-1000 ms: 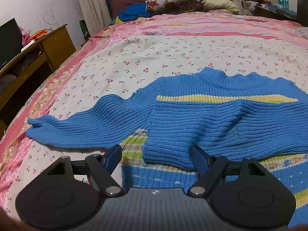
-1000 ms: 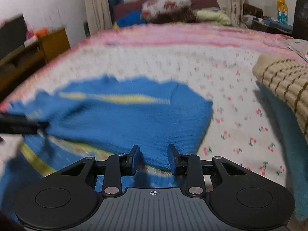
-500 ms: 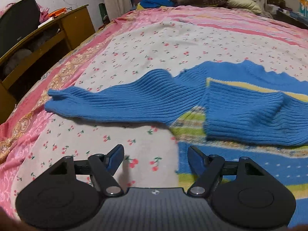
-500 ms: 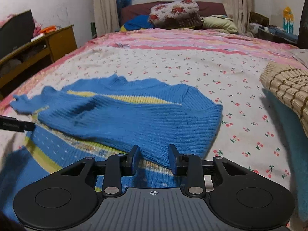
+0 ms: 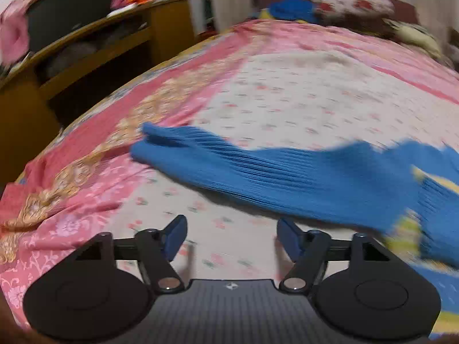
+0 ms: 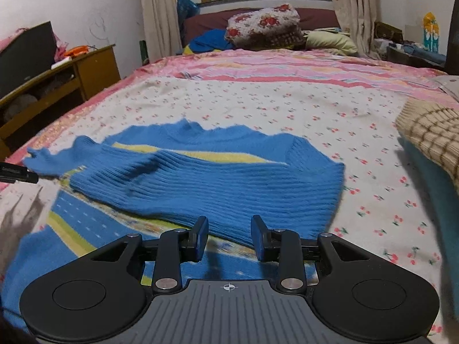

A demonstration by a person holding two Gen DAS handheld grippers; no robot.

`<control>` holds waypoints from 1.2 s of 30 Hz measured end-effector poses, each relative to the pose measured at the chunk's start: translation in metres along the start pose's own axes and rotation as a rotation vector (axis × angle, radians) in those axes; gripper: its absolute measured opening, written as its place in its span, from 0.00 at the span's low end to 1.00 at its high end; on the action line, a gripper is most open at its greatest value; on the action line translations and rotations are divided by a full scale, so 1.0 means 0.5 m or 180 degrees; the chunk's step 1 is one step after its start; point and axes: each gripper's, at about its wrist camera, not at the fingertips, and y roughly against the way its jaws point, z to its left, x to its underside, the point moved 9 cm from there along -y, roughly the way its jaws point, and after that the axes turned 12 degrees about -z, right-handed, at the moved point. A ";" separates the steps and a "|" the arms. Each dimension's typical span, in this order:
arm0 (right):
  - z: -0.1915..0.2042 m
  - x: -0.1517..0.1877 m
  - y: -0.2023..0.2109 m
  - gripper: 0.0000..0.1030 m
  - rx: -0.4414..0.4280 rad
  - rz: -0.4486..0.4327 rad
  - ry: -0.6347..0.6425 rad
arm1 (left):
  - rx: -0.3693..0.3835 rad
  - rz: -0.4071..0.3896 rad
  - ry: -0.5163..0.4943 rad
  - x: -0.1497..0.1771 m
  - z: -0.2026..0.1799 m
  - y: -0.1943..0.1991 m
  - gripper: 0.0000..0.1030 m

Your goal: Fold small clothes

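Observation:
A small blue ribbed sweater (image 6: 218,180) with yellow stripes lies on the bed, its right sleeve folded across the chest. Its left sleeve (image 5: 258,169) stretches out flat to the left, cuff toward the pink border. My left gripper (image 5: 231,236) is open and empty, hovering over the sheet just in front of that sleeve. My right gripper (image 6: 229,236) is open and empty, low over the sweater's lower part, not touching it. The tip of the left gripper (image 6: 17,172) shows at the left edge of the right wrist view.
The bed sheet (image 6: 287,106) is white with cherries and has pink borders. A wooden desk (image 5: 94,57) stands left of the bed. A folded beige checked garment on teal cloth (image 6: 430,140) lies at the right. Pillows and bedding (image 6: 264,25) sit at the head.
My left gripper has swung left from the sweater's body to the outstretched sleeve; its view is blurred by motion. The right gripper has stayed nearly in place, still open.

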 end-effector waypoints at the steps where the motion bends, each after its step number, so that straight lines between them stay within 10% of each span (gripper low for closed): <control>1: 0.012 -0.003 -0.003 0.31 -0.0021 0.0000 0.0021 | -0.0024 0.0023 0.0085 -0.003 0.019 -0.011 0.64; 14: 0.204 -0.027 -0.084 0.31 -0.0473 0.0101 0.0264 | -0.0018 0.0127 0.1070 -0.028 0.161 -0.140 0.53; 31: 0.198 -0.018 -0.070 0.31 -0.0451 0.0150 0.0166 | 0.0009 0.0090 0.1559 -0.044 0.153 -0.183 0.52; 36: 0.193 -0.011 -0.071 0.31 -0.0442 0.0169 0.0141 | 0.0039 -0.0037 0.1705 -0.051 0.152 -0.186 0.15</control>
